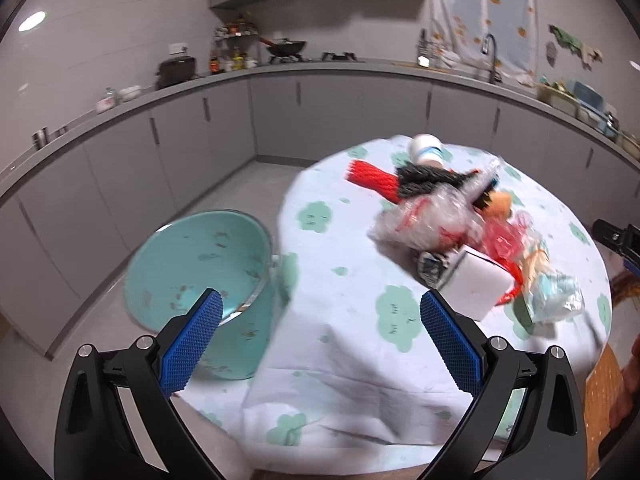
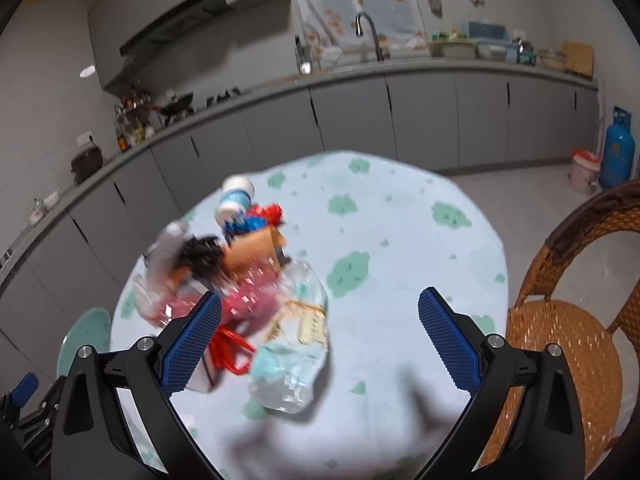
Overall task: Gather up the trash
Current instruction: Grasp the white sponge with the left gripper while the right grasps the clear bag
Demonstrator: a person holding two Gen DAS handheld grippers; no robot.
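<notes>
A heap of trash lies on a round table with a white cloth printed with green clouds: red foam net, clear plastic bags, a white box, a white cup. A teal bin stands on the floor left of the table. My left gripper is open and empty, above the table's near-left edge between bin and heap. My right gripper is open and empty, above the table over the near side of the heap; a clear bag lies just below it. The bin's rim shows at the left.
A wicker chair stands right of the table. Grey kitchen cabinets and a counter run behind, with a sink tap. A blue gas cylinder stands far right. The other gripper's tip shows at the right edge.
</notes>
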